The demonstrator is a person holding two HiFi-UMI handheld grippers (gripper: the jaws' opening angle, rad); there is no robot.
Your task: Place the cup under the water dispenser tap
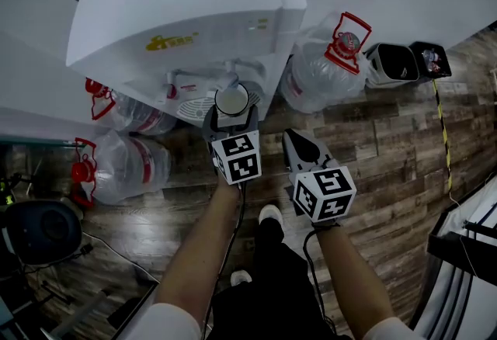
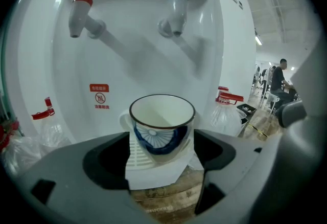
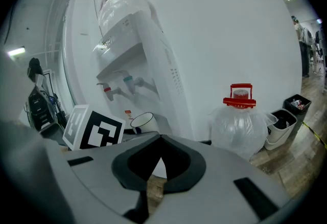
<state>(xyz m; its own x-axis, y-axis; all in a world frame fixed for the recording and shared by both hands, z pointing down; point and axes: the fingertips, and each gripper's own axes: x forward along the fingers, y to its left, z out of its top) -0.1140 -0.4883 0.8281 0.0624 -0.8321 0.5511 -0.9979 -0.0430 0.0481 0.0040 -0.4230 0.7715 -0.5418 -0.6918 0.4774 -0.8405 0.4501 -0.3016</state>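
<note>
White-and-blue cup (image 2: 162,125) sits upright, mouth up, clasped by left gripper (image 2: 161,152).

This looks like a shared office or lab floor rather than a home. A white floor-standing water dispenser (image 1: 178,20) stands against a plain white wall, with large refill water bottles (image 1: 322,71) set around it on the wood-plank floor (image 1: 388,168). Two small waste bins (image 1: 392,64) sit beside them, and a strip of yellow-and-black tape (image 1: 443,129) runs across the floor. The left gripper view opens onto a long room with ceiling strip lights (image 2: 259,40), where a person (image 2: 278,77) sits in the distance. Dark equipment (image 1: 39,230) and cables crowd the left side.
</note>
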